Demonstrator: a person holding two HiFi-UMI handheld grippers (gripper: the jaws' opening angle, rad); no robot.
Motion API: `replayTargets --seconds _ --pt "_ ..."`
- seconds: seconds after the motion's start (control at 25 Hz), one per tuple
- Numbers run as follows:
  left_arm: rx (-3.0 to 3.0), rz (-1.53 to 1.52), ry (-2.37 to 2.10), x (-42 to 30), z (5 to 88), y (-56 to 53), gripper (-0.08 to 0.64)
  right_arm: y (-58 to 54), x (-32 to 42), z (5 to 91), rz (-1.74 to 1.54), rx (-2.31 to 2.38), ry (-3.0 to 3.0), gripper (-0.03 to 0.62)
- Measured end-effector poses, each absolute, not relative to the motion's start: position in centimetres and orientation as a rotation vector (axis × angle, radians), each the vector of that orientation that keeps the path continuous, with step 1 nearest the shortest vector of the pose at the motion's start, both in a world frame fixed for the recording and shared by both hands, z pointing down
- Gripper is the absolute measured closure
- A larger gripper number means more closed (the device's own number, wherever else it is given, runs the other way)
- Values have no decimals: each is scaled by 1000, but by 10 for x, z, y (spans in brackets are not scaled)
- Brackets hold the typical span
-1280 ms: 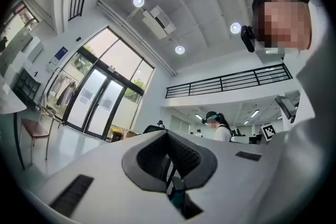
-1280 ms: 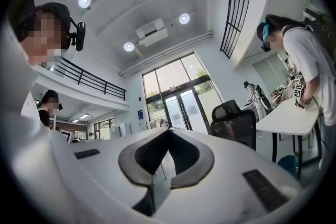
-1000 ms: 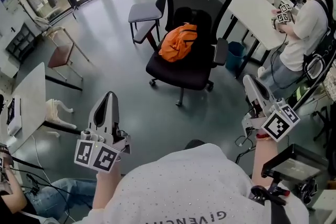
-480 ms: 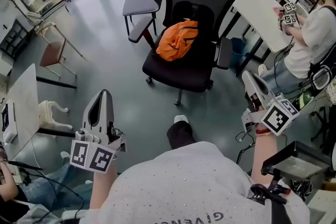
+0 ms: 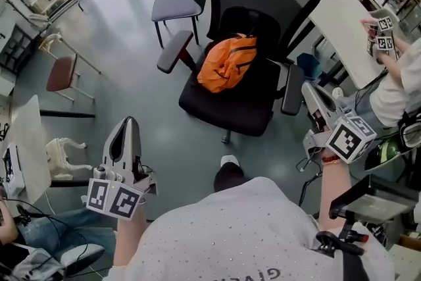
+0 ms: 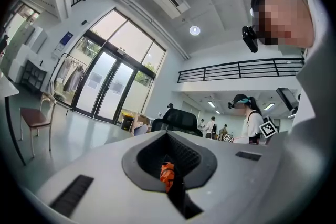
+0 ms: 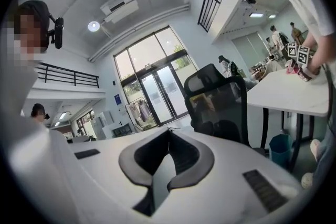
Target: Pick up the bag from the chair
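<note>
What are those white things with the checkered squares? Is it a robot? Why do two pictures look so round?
It's no robot. A person holds a gripper, like big tongs, in each hand. One picture comes from a camera on the person's head, looking down at the left gripper and the right gripper. The round pictures come from little cameras riding on each gripper. Both grippers are shut and hold nothing. Ahead stands a black chair with an orange bag on its seat.

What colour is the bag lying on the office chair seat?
Orange. The bag shows best in the head view.
</note>
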State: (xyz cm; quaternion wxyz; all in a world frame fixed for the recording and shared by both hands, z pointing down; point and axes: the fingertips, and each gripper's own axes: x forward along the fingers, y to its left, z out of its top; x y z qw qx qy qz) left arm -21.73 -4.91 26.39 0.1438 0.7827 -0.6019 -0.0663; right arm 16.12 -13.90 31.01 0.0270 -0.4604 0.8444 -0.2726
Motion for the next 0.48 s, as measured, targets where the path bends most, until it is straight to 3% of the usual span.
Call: replayTargets --seconds 0.48 --pt "2268 -182 -1648 -200 263 -71 552 -155 128 307 -837 -1342 2724 588"
